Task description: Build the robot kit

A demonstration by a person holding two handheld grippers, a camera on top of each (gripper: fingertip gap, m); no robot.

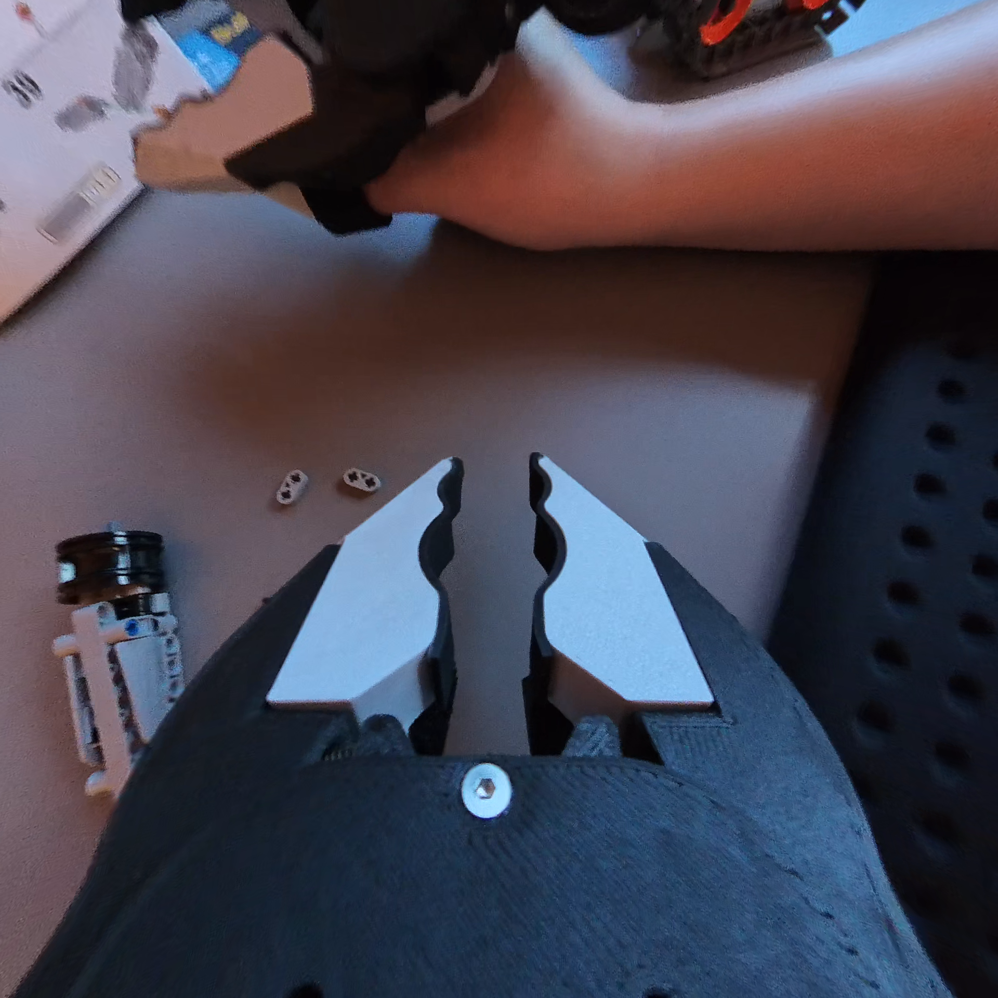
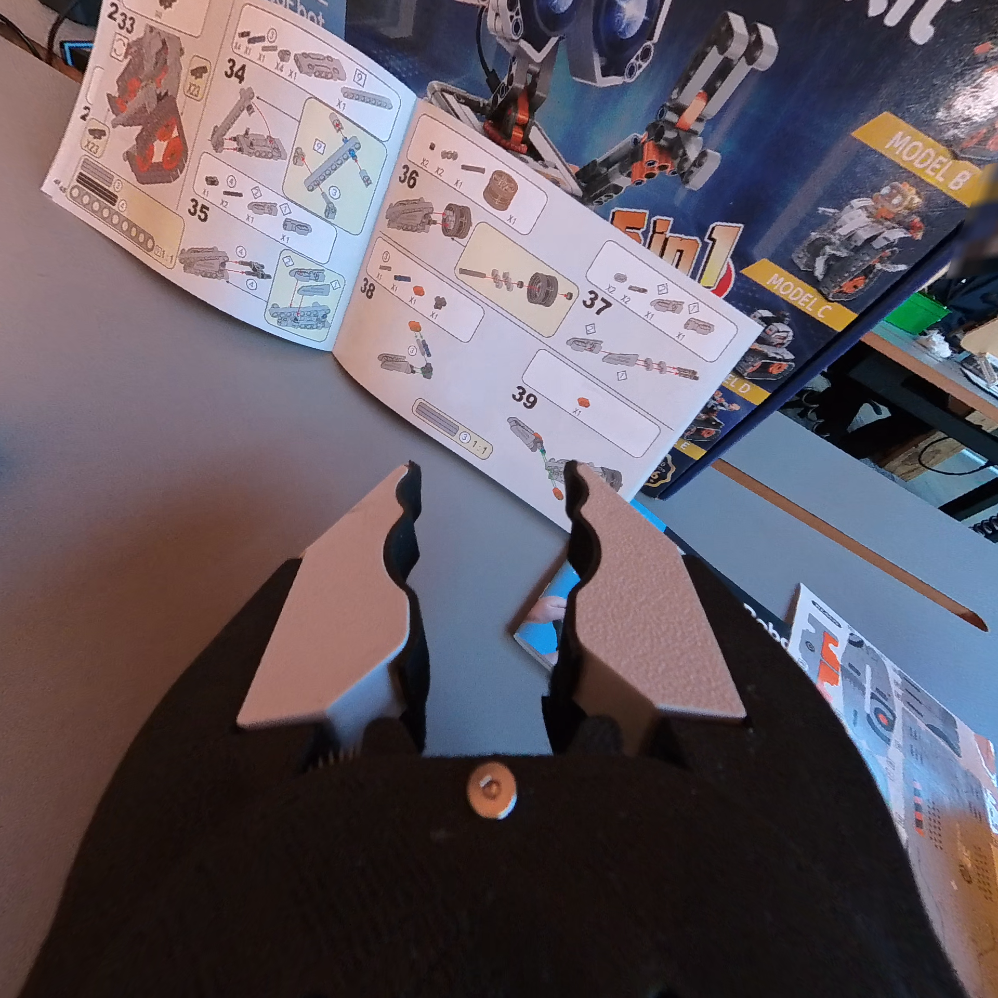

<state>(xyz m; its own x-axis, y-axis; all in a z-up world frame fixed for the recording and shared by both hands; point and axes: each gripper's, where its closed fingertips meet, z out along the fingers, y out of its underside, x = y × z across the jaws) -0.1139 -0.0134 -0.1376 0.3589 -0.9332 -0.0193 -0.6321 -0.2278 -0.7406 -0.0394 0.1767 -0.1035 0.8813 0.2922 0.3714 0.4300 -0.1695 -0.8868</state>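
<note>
My left gripper [image 1: 496, 464] hangs over the flat grey tabletop [image 1: 594, 345] with its two silver, wavy-edged fingers set a little apart and nothing between them. I take the tabletop as my landmark. On it, just left of the left fingertip, lie two small pale grey two-hole connector pieces [image 1: 360, 480], side by side and not touching each other. Nearer me and further left on it lies a small white and grey brick-built assembly with a black wheel hub at its far end [image 1: 116, 626], close beside the gripper's black body. Across the far part of the tabletop reaches a person's bare forearm and hand [image 1: 540, 162], gripping the blurred black body of the other tool.

My right gripper [image 2: 491, 470] also has its fingers apart and empty, above the same tabletop. Beyond its tips an open white instruction booklet with printed building diagrams [image 2: 324, 216] leans against a large dark blue cardboard toy box with robot pictures [image 2: 810, 162] standing at the tabletop's far edge. A printed leaflet [image 2: 891, 729] lies on the tabletop to the gripper's right.
</note>
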